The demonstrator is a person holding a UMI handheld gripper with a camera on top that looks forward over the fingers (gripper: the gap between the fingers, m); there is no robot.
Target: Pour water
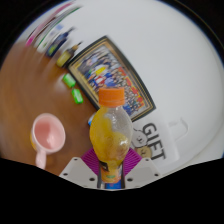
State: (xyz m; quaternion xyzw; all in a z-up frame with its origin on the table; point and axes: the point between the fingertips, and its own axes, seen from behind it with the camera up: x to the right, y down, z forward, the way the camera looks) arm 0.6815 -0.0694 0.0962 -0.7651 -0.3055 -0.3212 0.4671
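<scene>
Here, a clear plastic bottle with an orange cap and an orange-yellow drink inside stands upright between the two fingers of the claw, whose purple pads close on its lower body from either side, so the claw grips the bottle. The bottle's base is hidden behind the fingers, and whether it rests on the table cannot be told. Just beside the bottle, toward the left finger, a pink cup sits on the brown wooden table with its mouth facing up. Beyond the bottle lies a flat box with a busy, colourful picture on its top, and near it a white surface printed with the word "GIFT". Farther back, small green and other coloured items are scattered, too blurred to identify
</scene>
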